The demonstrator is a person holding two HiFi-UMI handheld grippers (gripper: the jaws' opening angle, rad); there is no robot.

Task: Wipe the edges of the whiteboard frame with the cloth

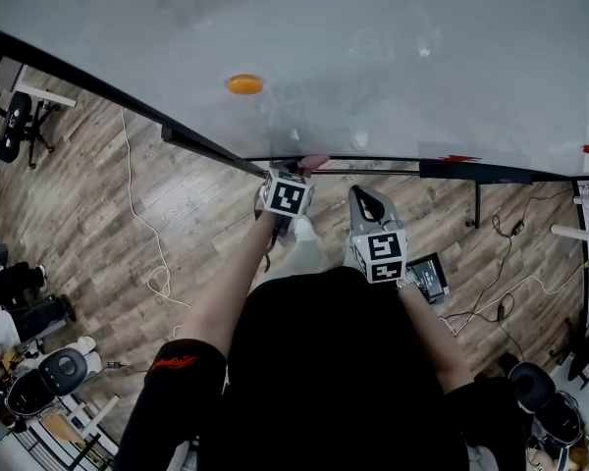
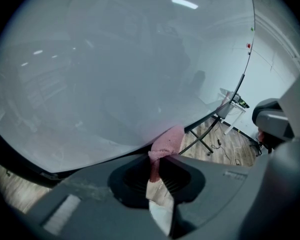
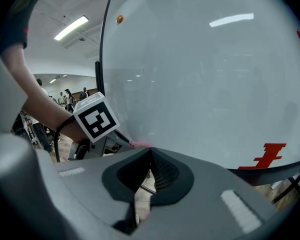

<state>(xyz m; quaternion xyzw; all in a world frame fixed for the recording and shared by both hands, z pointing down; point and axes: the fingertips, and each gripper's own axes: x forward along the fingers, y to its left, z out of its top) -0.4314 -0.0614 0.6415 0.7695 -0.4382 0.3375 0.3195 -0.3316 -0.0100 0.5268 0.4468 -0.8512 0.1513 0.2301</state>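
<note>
Left gripper is clamped tight on the pink cloth, a wad of it poking out past the jaw tips. That wad sits right against the dark frame along the bottom of the whiteboard. From the head view, the left gripper is up at the bottom frame, just where the slanting run of the edge meets the level run. The cloth shows as a small pink patch touching the frame there. The right gripper sits just beside it and a little lower, off the board. In its own view the right gripper has its jaws together with nothing between them. That view also catches the cloth as a pink sliver at the board's lower edge, next to the left gripper's marker cube. On the board there's an orange magnet up to the left, a red magnet far right, and a red mark low down near the bottom frame. Below the board, wood floor with a white cable trailing across it.
</note>
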